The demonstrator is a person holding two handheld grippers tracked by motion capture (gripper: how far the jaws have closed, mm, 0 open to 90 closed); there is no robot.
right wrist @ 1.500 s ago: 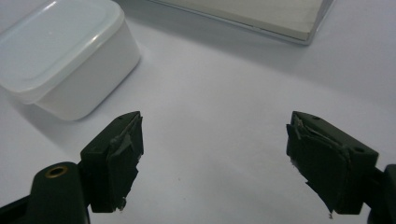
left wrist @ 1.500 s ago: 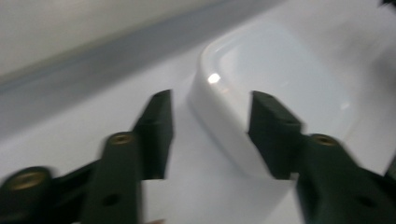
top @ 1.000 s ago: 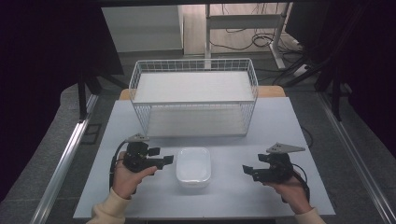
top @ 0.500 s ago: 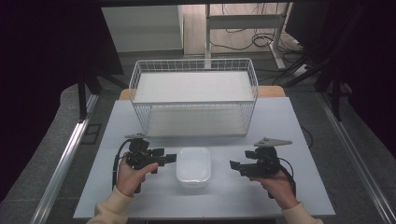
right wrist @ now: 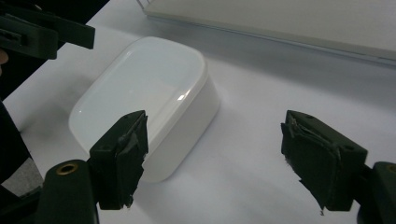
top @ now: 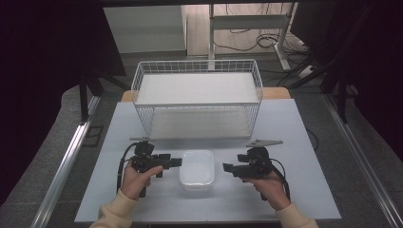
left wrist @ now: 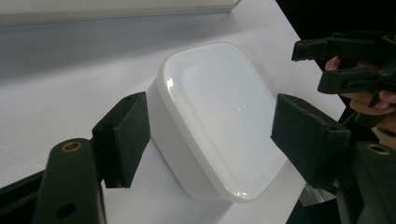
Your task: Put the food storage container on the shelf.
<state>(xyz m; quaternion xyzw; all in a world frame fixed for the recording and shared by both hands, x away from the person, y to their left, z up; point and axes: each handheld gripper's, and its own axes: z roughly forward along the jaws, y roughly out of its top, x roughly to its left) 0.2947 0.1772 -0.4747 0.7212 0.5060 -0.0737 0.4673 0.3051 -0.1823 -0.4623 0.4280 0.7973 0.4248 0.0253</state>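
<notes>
White lidded container untouched on tabletop, wire basket beyond. Left hand-held gripper wide open beside it; right hand-held gripper open, jaws just narrowing slightly, nothing gripped. Grasp and lift remain.

Both forearms reach in from the near edge, sleeves cream. The left gripper points level toward the right, jaws wide apart. The right gripper points level toward the left, jaws wide but just closing slightly, gripping nothing.
</notes>
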